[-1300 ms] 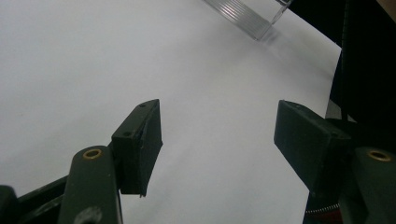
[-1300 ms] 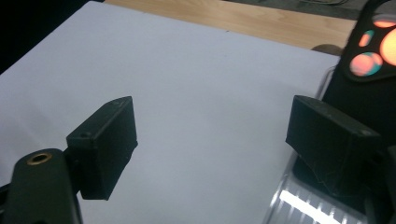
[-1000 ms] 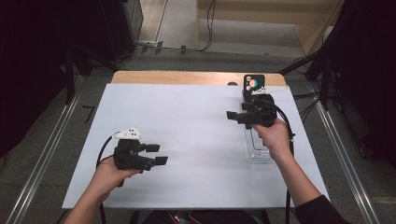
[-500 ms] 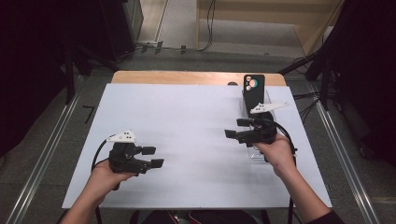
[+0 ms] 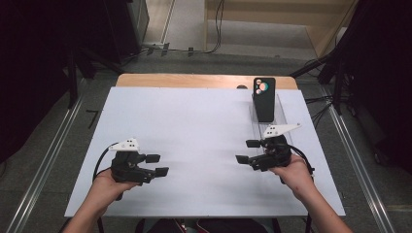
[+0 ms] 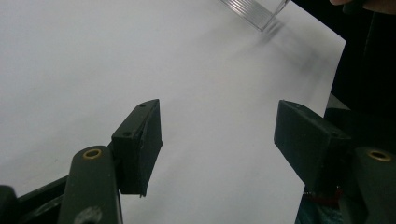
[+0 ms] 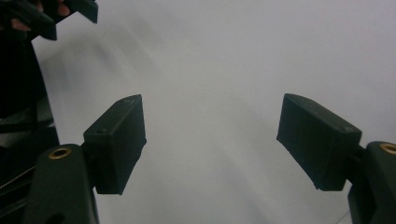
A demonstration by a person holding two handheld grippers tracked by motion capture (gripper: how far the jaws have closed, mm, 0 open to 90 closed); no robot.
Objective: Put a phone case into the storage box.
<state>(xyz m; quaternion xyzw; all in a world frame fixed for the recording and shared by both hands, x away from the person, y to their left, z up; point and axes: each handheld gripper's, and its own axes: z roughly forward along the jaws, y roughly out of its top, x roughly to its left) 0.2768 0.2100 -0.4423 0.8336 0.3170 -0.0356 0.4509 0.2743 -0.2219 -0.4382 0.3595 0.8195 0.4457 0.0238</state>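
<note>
A clear holder (image 5: 281,114) held a black phone (image 5: 264,99) upright — long axis vertical, lenses toward the camera. Both grippers — left gripper (image 5: 156,164), right gripper (image 5: 246,151) — stood open, empty; the right's jaws had just been closing slightly.

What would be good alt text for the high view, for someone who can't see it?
A person's two hands each hold a black two-jaw gripper over a white table; the left gripper and right gripper both have open, empty jaws. A black phone stands upright in a clear holder near the table's far right, beyond the right gripper.
</note>
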